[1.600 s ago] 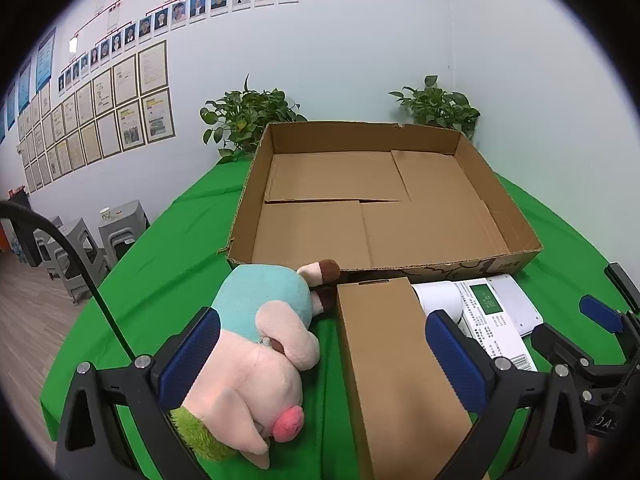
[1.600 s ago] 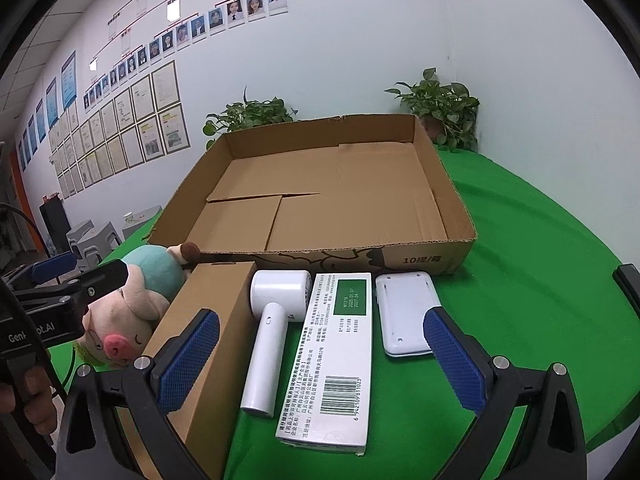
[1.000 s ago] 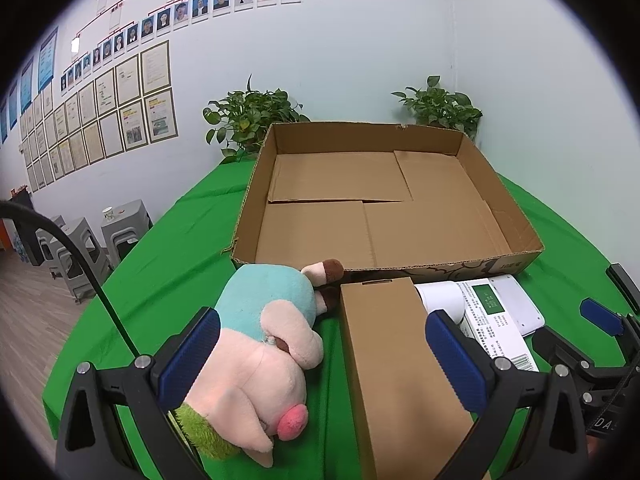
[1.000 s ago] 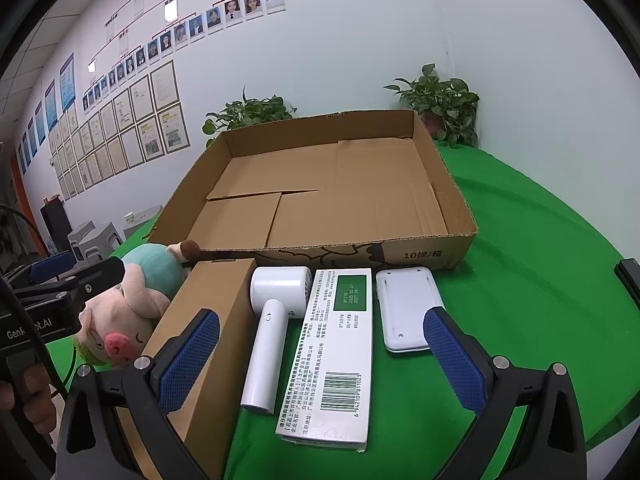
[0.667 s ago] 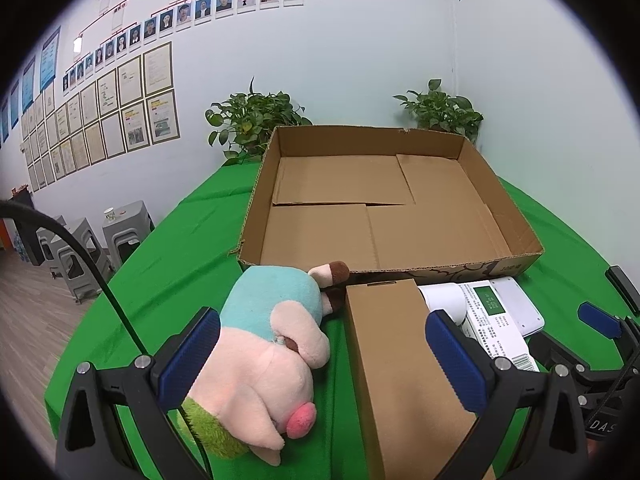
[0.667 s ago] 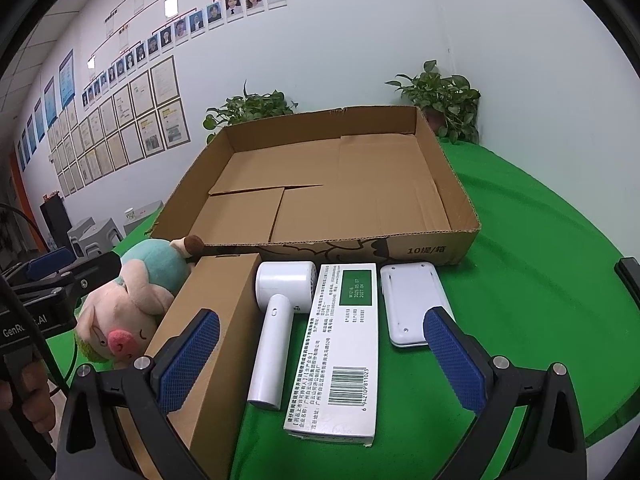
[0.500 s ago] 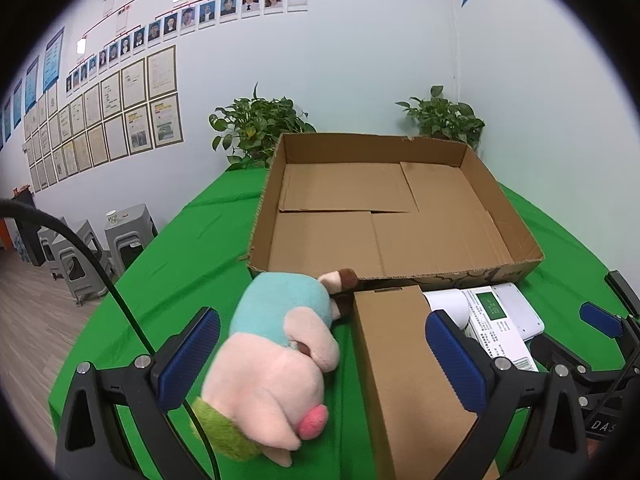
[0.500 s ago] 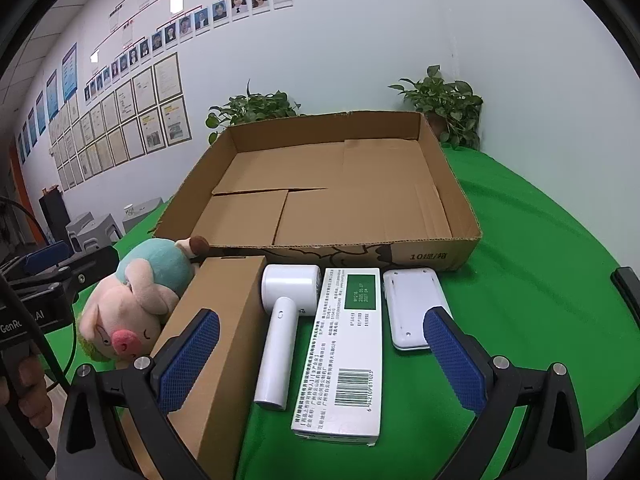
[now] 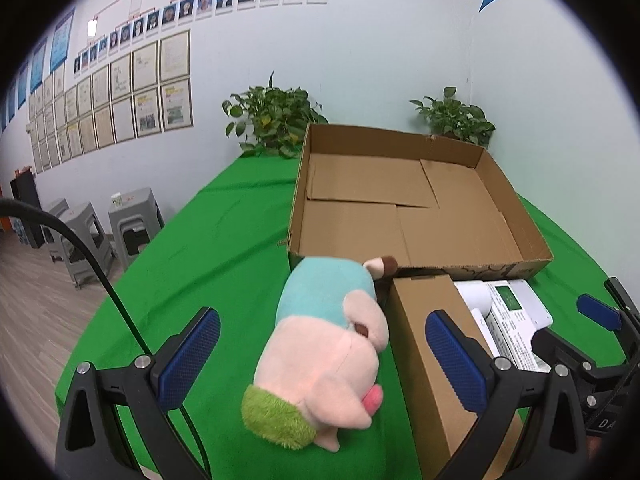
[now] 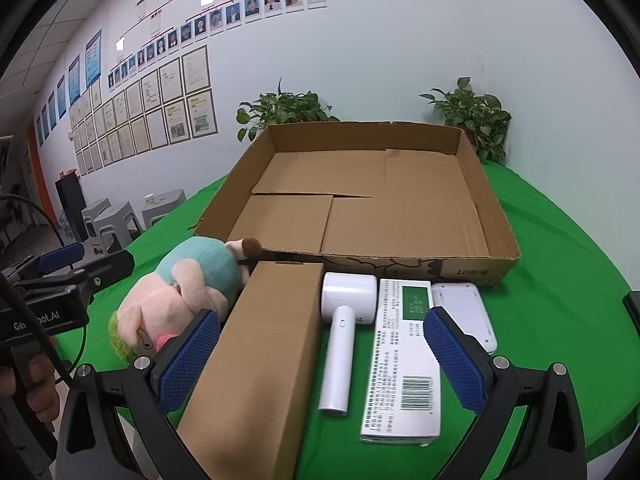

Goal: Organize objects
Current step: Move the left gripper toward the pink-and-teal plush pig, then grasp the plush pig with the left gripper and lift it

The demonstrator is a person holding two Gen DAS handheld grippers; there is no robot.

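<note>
Plush pig [image 9: 328, 344] lies on green table [image 9: 208, 248], touching long brown box [image 10: 264, 344], just in front of open cardboard tray [image 10: 400, 256]. White dryer [image 10: 344, 320], green-label box [image 10: 404, 356], white device [image 10: 464, 312] beside. Left gripper [image 9: 320, 356] wide open around pig, holding nothing; right gripper [image 10: 320, 356] wide open, empty.

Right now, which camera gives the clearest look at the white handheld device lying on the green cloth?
The right wrist view: the white handheld device shows whole, head and handle, between the brown box and the barcoded carton. The left wrist view shows only part of its head behind the box.
</note>
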